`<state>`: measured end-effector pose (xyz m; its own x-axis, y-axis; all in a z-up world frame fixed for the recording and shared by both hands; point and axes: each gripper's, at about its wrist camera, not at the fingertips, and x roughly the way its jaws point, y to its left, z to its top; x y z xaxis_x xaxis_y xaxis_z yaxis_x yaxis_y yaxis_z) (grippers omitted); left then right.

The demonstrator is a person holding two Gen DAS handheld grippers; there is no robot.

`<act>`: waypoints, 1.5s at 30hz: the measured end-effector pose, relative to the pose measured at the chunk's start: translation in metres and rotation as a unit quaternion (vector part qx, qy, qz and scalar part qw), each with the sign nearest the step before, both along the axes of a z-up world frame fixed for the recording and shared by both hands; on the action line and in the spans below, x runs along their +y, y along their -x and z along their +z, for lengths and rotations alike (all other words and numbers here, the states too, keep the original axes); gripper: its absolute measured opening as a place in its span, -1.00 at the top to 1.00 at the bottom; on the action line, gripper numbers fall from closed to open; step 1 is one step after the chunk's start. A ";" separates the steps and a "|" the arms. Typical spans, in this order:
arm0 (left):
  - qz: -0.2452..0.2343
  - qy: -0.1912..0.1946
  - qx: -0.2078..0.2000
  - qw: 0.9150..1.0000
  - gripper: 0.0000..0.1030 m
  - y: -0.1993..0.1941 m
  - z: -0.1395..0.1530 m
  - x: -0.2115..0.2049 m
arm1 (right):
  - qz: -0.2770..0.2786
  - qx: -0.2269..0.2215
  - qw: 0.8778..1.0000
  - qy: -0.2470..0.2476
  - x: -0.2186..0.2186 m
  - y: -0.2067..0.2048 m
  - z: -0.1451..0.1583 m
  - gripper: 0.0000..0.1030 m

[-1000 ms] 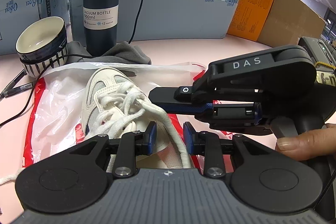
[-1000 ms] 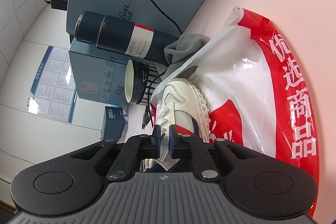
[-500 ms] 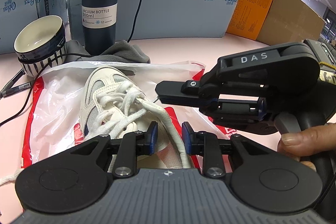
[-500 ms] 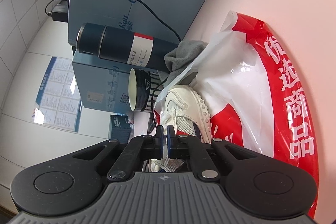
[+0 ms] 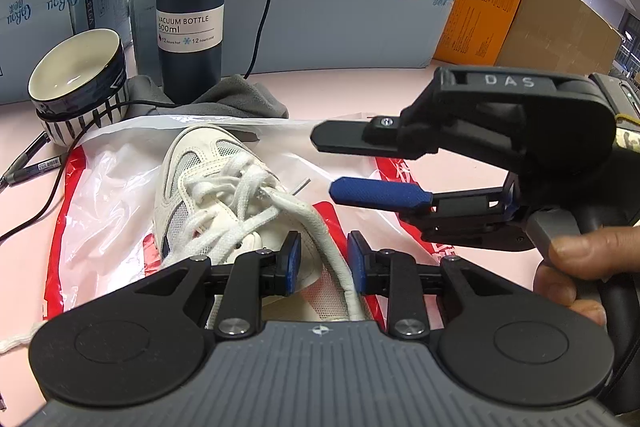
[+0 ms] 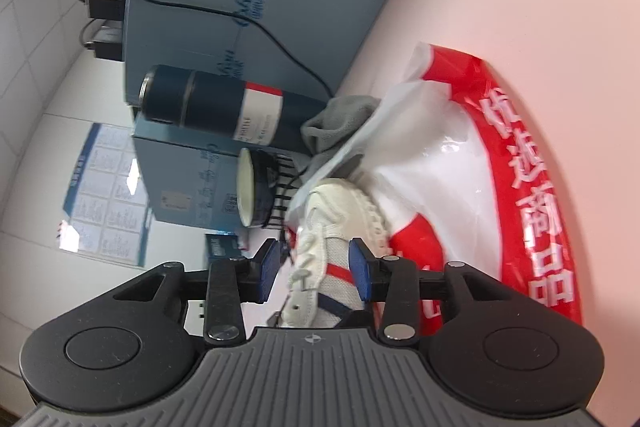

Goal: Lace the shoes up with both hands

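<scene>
The white shoe (image 5: 208, 195) lies on a red-and-white plastic bag (image 5: 104, 187) on the pink desk (image 5: 360, 87); a loose lace (image 5: 320, 231) runs between the parted left tongs (image 5: 324, 261), ungripped. The right tongs (image 5: 332, 163) hover beside the shoe, spread wide and empty; a hand (image 5: 576, 267) grips their handle.

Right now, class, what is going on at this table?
A person is lacing a white sneaker that lies on a red and white plastic bag, holding a gripper in each hand. The left gripper is open, with a loose lace running between its fingers, not clamped. The right gripper hangs open beside the shoe, holding nothing.
</scene>
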<state>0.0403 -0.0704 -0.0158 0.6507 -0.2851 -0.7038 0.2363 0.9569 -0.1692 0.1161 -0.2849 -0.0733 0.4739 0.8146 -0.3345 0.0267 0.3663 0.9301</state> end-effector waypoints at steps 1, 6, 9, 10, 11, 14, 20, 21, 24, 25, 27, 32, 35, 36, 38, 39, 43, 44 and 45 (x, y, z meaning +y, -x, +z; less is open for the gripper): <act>0.000 0.000 0.000 1.000 0.53 0.000 0.000 0.000 | 0.003 -0.002 1.000 -0.001 0.001 0.000 0.001 0.29; 0.001 0.000 -0.001 1.000 0.53 0.001 0.000 0.000 | 0.016 -0.010 1.000 0.004 0.010 -0.003 0.003 0.50; 0.001 0.000 -0.001 1.000 0.53 0.001 0.000 -0.001 | 0.025 -0.013 1.000 0.009 0.016 -0.003 0.004 0.57; 0.001 0.000 -0.001 1.000 0.53 0.001 0.000 -0.001 | 0.028 -0.015 0.999 0.011 0.017 -0.003 0.005 0.60; 0.002 0.000 -0.002 1.000 0.53 0.001 0.000 -0.001 | 0.032 -0.016 0.999 0.011 0.018 -0.003 0.005 0.67; 0.007 0.001 -0.008 1.000 0.53 0.002 0.002 0.000 | 0.041 -0.014 0.999 0.015 0.020 -0.002 0.005 0.84; 0.013 0.006 -0.016 1.000 0.58 0.003 0.004 0.004 | 0.019 0.017 0.999 -0.039 0.012 0.002 -0.008 0.91; 0.014 0.006 -0.016 1.000 0.59 0.002 0.004 0.004 | 0.010 0.031 0.998 -0.062 0.009 0.004 -0.014 0.91; 0.015 0.007 -0.018 1.000 0.59 0.003 0.003 0.004 | -0.023 0.068 0.988 -0.135 -0.002 0.012 -0.032 0.91; 0.015 0.008 -0.018 1.000 0.59 0.003 0.003 0.004 | -0.033 0.077 0.984 -0.158 -0.005 0.015 -0.038 0.91; 0.017 0.009 -0.020 1.000 0.59 0.004 0.002 0.004 | -0.051 0.083 0.976 -0.195 -0.011 0.020 -0.045 0.91; 0.020 0.005 -0.024 0.999 0.59 0.007 0.001 0.004 | -0.085 0.062 0.959 -0.264 -0.026 0.024 -0.045 0.91; 0.023 0.000 -0.026 0.999 0.59 0.009 0.001 0.004 | -0.112 0.048 0.946 -0.299 -0.038 0.025 -0.040 0.91; 0.024 -0.001 -0.027 0.999 0.58 0.010 0.001 0.004 | -0.123 0.046 0.941 -0.311 -0.043 0.026 -0.038 0.91; 0.026 -0.004 -0.029 0.999 0.58 0.011 0.001 0.005 | -0.142 0.036 0.934 -0.326 -0.054 0.027 -0.032 0.91; 0.027 -0.006 -0.031 0.999 0.58 0.012 0.001 0.005 | -0.150 0.029 0.932 -0.330 -0.060 0.028 -0.028 0.91; 0.035 -0.004 -0.034 0.999 0.58 0.015 -0.001 0.005 | -0.178 0.003 0.922 -0.343 -0.084 0.032 -0.011 0.91; 0.037 -0.004 -0.035 0.999 0.58 0.015 -0.001 0.005 | -0.184 -0.002 0.921 -0.344 -0.089 0.033 -0.007 0.91; 0.039 -0.003 -0.035 0.999 0.57 0.016 -0.001 0.005 | -0.189 -0.007 0.919 -0.346 -0.095 0.034 -0.003 0.91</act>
<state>0.0244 -0.0656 -0.0169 0.7188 -0.2276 -0.6568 0.1724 0.9737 -0.1488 0.0823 -0.3798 -0.0767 0.7676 0.6057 0.2094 0.0163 -0.3450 0.9385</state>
